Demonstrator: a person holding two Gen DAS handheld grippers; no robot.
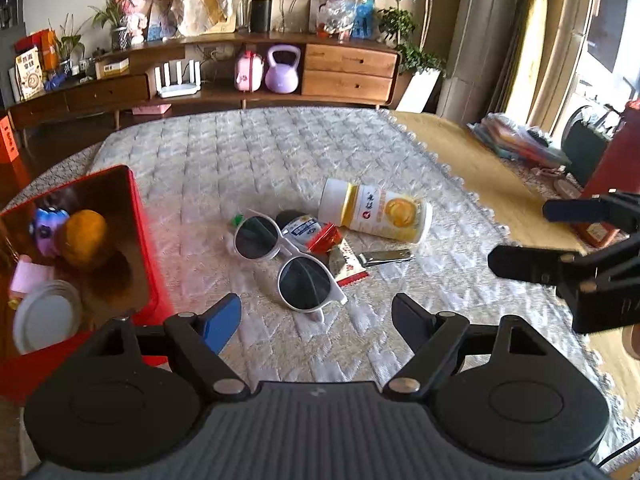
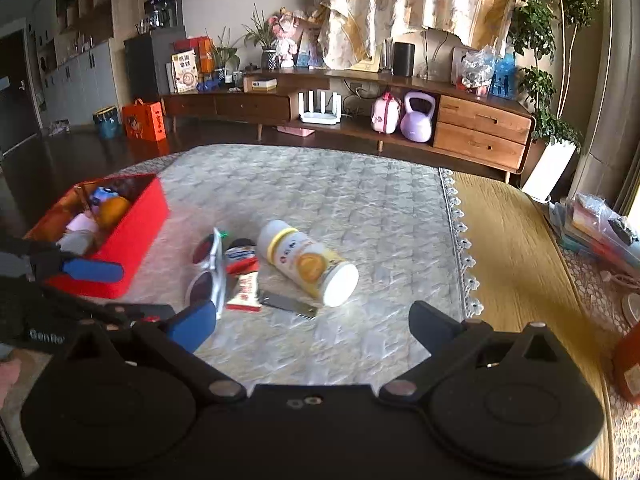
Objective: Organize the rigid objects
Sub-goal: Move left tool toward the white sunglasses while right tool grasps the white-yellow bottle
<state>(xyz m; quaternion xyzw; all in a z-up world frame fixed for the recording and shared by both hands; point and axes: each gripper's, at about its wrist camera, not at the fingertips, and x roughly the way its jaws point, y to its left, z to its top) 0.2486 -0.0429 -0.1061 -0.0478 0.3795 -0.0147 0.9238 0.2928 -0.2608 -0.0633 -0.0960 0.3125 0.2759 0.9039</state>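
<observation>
White-framed sunglasses (image 1: pixel 286 258) lie on the quilted table cover, just ahead of my open, empty left gripper (image 1: pixel 316 322). Behind them lie a small dark jar (image 1: pixel 298 224), red snack packets (image 1: pixel 340 258), a metal nail clipper (image 1: pixel 386 257) and a white-and-yellow bottle (image 1: pixel 376 212) on its side. A red box (image 1: pixel 140 236) at the left holds an orange ball, a blue toy and a white lid. My right gripper (image 2: pixel 312 326) is open and empty, short of the bottle (image 2: pixel 310 262) and clipper (image 2: pixel 288 303). The sunglasses (image 2: pixel 210 276) and box (image 2: pixel 136 236) lie to its left.
The quilted cover (image 1: pixel 280 152) ends at a lace edge; bare yellow table (image 2: pixel 520 264) lies to the right. Stacked bags and books (image 2: pixel 600 224) sit at the far right, and a red bottle (image 2: pixel 628 364) at the right edge. A wooden sideboard (image 2: pixel 400 120) stands beyond the table.
</observation>
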